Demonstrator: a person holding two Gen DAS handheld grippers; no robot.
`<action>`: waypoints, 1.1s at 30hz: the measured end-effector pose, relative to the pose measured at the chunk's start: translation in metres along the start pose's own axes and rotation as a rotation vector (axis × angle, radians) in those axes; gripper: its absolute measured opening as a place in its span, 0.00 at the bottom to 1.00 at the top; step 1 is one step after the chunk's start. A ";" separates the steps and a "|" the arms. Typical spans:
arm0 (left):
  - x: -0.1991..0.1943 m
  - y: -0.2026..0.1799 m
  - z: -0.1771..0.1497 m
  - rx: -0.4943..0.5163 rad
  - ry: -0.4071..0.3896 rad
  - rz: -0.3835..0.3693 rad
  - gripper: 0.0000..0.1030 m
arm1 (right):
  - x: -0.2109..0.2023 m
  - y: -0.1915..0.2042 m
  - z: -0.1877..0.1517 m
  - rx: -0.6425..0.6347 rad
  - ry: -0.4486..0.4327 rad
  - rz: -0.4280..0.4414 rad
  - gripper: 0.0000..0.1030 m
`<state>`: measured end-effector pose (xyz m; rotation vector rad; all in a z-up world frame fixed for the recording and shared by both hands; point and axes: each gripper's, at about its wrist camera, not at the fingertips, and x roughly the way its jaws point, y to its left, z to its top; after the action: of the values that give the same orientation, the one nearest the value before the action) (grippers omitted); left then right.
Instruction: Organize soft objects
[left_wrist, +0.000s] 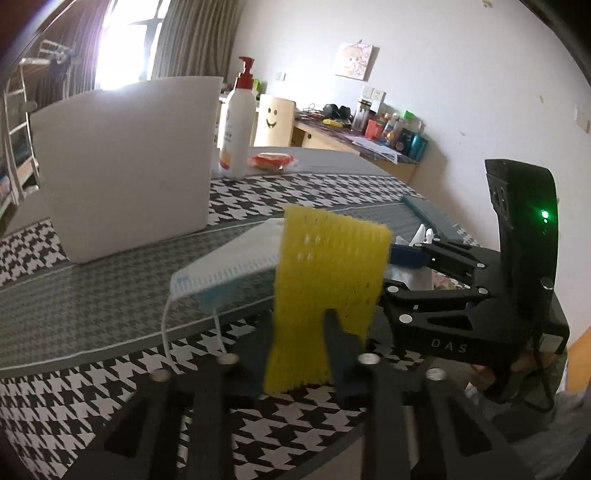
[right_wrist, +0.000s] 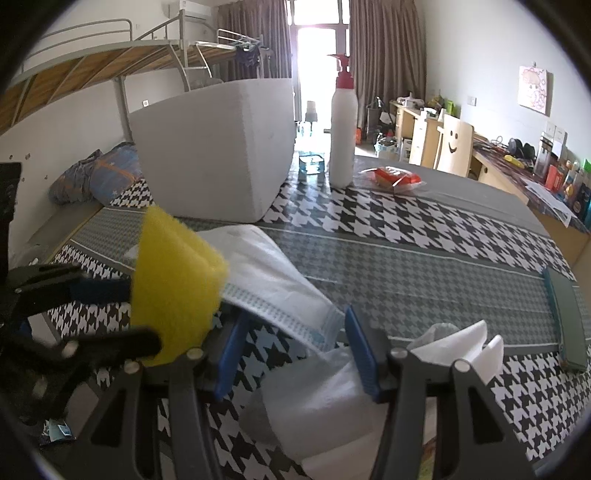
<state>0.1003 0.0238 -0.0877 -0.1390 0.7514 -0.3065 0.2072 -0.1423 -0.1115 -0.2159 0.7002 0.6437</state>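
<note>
left gripper clamps yellow net, right one open over a mask

the left gripper (left_wrist: 295, 343) is clenched on the yellow net (left_wrist: 328, 291), a foam mesh sleeve. it grips the net near the bottom edge, so most of it stands upright above the fingers, lifted off the table (left_wrist: 92, 314). in the right wrist view the same net (right_wrist: 173, 288) shows at left, pinched by the left gripper's dark fingers (right_wrist: 140, 341).

the right gripper (right_wrist: 295, 354) has its jaws apart, blue pads (right_wrist: 360, 354) well separated, nothing pressed between them. it sits just right of the net in the left wrist view (left_wrist: 406, 258). a face mask (right_wrist: 277, 280) lies flat on the table w/ one end reaching in between the open fingers; can't tell if a pad touches it. in the left view the mask (left_wrist: 225, 266) lies behind and left of the net, ear loops trailing toward the camera.

below the right gripper lies a white plastic bag (right_wrist: 325, 398), and just right of it white folded tissue (right_wrist: 469, 343).

farther back: a white bin (left_wrist: 125, 166), a pump bottle (left_wrist: 238, 122) w/ red top beside it, and a red packet (left_wrist: 271, 161) near the bottle. the table wears a houndstooth cloth. a dark green flat case (right_wrist: 567, 317) lies at the right edge.
</note>
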 end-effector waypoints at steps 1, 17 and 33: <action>0.000 -0.001 0.000 0.003 0.001 -0.002 0.14 | 0.000 0.001 0.000 -0.002 0.000 0.000 0.58; -0.024 0.001 -0.012 0.036 -0.034 0.053 0.36 | -0.010 0.001 0.001 0.012 -0.013 0.029 0.58; -0.044 0.019 -0.020 -0.029 -0.064 0.117 0.85 | -0.015 0.027 0.006 -0.081 -0.037 0.028 0.58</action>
<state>0.0603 0.0554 -0.0777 -0.1315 0.6974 -0.1790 0.1854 -0.1254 -0.0964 -0.2686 0.6430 0.7013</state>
